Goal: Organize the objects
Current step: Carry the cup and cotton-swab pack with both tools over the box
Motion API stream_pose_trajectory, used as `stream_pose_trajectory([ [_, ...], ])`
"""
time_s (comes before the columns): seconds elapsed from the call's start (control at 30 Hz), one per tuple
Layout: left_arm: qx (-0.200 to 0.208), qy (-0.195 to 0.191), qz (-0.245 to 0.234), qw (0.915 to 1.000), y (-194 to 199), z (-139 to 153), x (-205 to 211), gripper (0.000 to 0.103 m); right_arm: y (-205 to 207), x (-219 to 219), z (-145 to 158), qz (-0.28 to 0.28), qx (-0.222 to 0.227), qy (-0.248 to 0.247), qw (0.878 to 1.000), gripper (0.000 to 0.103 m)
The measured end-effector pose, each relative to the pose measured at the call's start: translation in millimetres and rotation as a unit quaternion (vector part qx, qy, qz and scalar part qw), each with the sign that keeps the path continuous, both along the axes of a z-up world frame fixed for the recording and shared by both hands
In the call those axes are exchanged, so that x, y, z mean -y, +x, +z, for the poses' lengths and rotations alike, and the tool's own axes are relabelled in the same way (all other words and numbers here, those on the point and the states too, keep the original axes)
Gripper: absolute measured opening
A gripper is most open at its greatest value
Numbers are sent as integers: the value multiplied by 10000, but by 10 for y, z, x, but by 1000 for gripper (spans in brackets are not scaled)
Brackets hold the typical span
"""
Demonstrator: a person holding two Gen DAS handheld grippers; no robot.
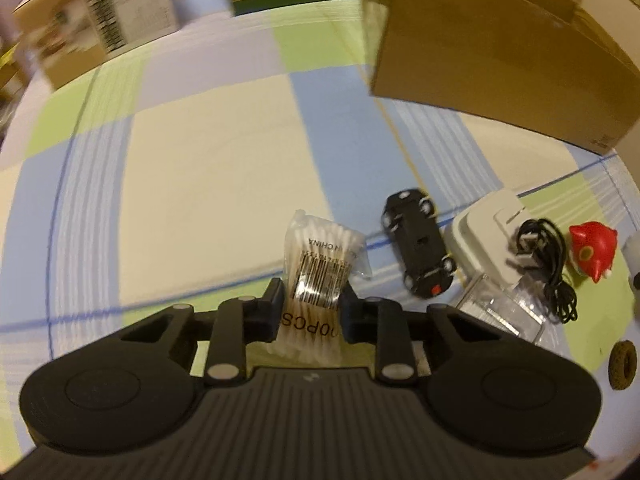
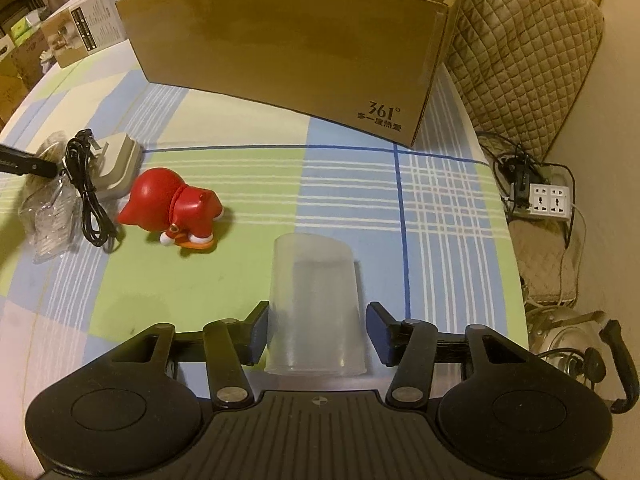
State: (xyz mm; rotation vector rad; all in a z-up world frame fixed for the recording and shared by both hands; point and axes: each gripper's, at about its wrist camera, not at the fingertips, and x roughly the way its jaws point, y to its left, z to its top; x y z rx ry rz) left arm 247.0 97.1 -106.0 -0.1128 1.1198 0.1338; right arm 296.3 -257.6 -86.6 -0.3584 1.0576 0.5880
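My left gripper (image 1: 310,300) is shut on a clear bag of cotton swabs (image 1: 320,264) and holds it above the checked tablecloth. An open cardboard box (image 1: 500,60) stands at the far right of that view and also fills the back of the right wrist view (image 2: 288,40). My right gripper (image 2: 318,334) is open, with its fingers on either side of an upside-down translucent plastic cup (image 2: 316,304) that stands on the cloth. The left finger is close to the cup wall and the right finger stands a little off it.
A black toy car (image 1: 420,250), a white charger (image 1: 488,236) with a black cable (image 1: 548,264), a clear plastic tray (image 1: 500,308), a red figurine (image 2: 172,210) and a brown ring (image 1: 622,364) lie on the cloth. A printed carton (image 1: 92,32) stands far left. The table's right edge (image 2: 516,240) drops to a power strip (image 2: 550,202).
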Motion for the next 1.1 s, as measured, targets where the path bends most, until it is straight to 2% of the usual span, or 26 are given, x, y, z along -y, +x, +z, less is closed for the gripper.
stream_pose_trajectory([
  [0.1, -43, -7, 188, 9998, -128, 17, -3, 24, 60, -7, -18, -89, -56, 56, 9999, 50],
  [0.37, -114, -90, 411, 9990, -381, 44, -1, 24, 246, 96, 8, -519, -589, 668, 9947, 52],
  [0.63, -145, -50, 543, 9984, -433, 52, 73, 23, 194, 37, -1, -436, -424, 477, 9970, 48],
  [0.77, -108, -59, 572, 9983, -447, 109, 119, 22, 129, 38, 41, -406, -346, 573, 9969, 48],
  [1.1, 351, -165, 378, 9985, -387, 536, 298, 21, 65, -30, 421, -269, -110, 836, 9961, 48],
])
